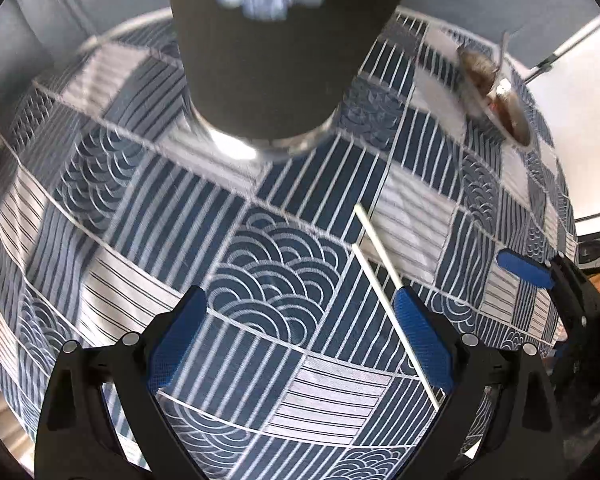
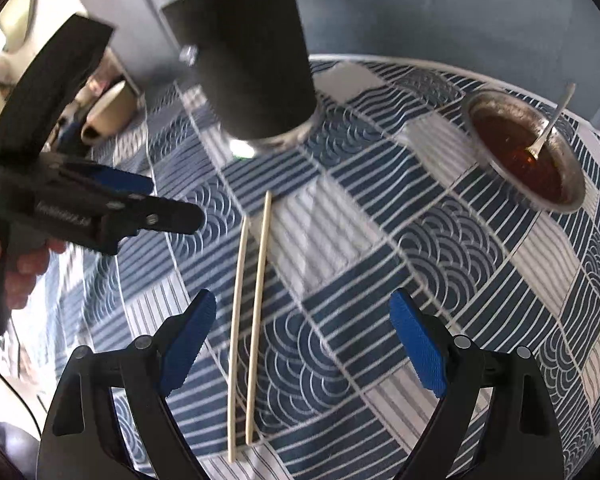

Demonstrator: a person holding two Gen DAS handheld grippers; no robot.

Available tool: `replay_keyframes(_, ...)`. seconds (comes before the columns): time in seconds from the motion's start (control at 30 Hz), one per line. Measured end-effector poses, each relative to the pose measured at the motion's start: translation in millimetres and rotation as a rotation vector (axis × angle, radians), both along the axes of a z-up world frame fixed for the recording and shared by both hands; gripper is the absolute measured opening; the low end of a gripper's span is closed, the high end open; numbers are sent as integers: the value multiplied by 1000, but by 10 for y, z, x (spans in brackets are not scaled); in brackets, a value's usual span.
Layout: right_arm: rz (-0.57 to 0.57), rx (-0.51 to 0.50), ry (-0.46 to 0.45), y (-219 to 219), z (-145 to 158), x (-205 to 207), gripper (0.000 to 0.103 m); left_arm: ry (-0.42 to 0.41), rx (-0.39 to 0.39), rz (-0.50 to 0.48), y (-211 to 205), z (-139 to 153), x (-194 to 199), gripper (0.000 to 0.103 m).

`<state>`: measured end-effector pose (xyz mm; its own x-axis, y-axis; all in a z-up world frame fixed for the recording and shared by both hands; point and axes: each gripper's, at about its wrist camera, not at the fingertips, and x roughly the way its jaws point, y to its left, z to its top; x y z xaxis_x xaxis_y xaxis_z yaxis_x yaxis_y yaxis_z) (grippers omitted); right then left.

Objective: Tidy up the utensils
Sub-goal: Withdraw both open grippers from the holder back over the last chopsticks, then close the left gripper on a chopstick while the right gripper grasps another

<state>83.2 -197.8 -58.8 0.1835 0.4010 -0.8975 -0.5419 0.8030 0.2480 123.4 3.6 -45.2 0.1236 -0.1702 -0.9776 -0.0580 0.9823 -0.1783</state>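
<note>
Risks, judged from the layout:
- Two chopsticks [image 2: 248, 320] lay loose, side by side on the patterned cloth [image 2: 440, 280] of the desk, roughly mid-desk, short of the black holder cup [image 2: 256, 64] toward the far edge. Thin and flat against fabric; likely to roll apart or slip out if pinched off-centre, leaving only one lifted.
- Cloth soft; could bunch between the jaws if pressed down too hard.
- Both tools converging on the same pair; a clash between them judged possible. Left hand-held gripper [image 2: 148, 200] seen just beside the far tips of the sticks in the right wrist view.
- Metal bowl [image 2: 528, 148] of dark red-brown sauce near the right edge, spoon [image 2: 552, 120] leaning in it; a wide swing could tip or splash it.
- Holder cup tall with a narrow foot; a nudge while dropping sticks in might topple it.

Gripper state:
- Left hand-held gripper [image 1: 300, 344]: jaws wide apart, nothing held; one chopstick crossing under its right pad.
- Right hand-held gripper [image 2: 304, 344]: jaws wide apart, nothing held; the chopsticks lying beneath the gap, nearer the left pad, untouched.

Counts:
- Loose chopsticks: 2.
- Holder cups: 1, several wooden stick ends poking out; exact number unclear.
- Bowls: 1. Spoons: 1.
- Cream mug [image 2: 108, 116] on its side beyond the left edge: 1.
</note>
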Motion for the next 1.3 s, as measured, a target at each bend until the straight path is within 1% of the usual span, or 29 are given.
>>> replay_keyframes(0.13,12,-27,22,25,-132,-83,84,37,11,13,-73,-99,-9,93)
replay_keyframes(0.27,23,-50,2,81,-212,-145,84,60,49,8,-169,-155,8,93)
replay_keyframes(0.33,16,-74,-14,80,-235,-150,84,71,64,1,-216,-182,11,93)
replay_keyframes(0.4,15,-120,-35,70,-264,-151,84,82,86,2,-255,-213,11,93)
replay_keyframes(0.53,28,-141,-35,71,-263,-137,84,87,134,-8,-351,-245,6,94)
replay_keyframes(0.6,38,-185,-48,115,-263,-155,84,88,175,-9,-387,-262,-3,98)
replay_keyframes(0.67,48,-213,-47,149,-258,-153,83,77,161,18,-366,-267,-30,98)
replay_keyframes(0.7,51,-218,-36,152,-261,-141,81,68,167,12,-375,-267,-47,98)
replay_keyframes(0.73,60,-202,-8,148,-259,-124,78,61,173,0,-390,-269,-67,96)
replay_keyframes(0.77,67,-198,2,147,-260,-103,73,50,203,-45,-446,-281,-106,97)
replay_keyframes(0.8,88,-203,6,144,-245,-93,66,30,205,-58,-457,-271,-149,96)
replay_keyframes(0.83,104,-205,10,144,-229,-91,61,18,199,-53,-447,-257,-191,94)
replay_keyframes(0.87,114,-208,15,142,-215,-78,50,8,202,-55,-455,-245,-210,92)
replay_keyframes(0.9,123,-214,23,128,-200,-53,40,-1,202,-58,-447,-225,-238,88)
replay_keyframes(0.93,130,-218,28,116,-192,-41,35,-8,201,-63,-434,-207,-269,83)
replay_keyframes(0.97,139,-223,29,111,-187,-25,27,-12,200,-70,-415,-195,-290,81)
replay_keyframes(1.0,148,-227,29,111,-183,-13,22,-16,198,-78,-392,-176,-313,75)
replay_keyframes(1.03,166,-229,32,126,-182,0,18,-19,196,-81,-359,-156,-335,69)
replay_keyframes(1.07,182,-236,31,141,-180,-2,16,-18,194,-77,-337,-142,-357,66)
replay_keyframes(1.13,215,-251,25,160,-176,-11,16,8,174,-30,-259,-117,-389,60)
replay_keyframes(1.23,217,-236,43,136,-176,15,15,31,88,54,-113,-83,-411,60)
replay_keyframes(1.27,222,-238,46,132,-183,21,12,39,91,61,-114,-85,-419,60)
replay_keyframes(1.3,227,-244,46,123,-183,28,9,49,103,67,-132,-88,-427,64)
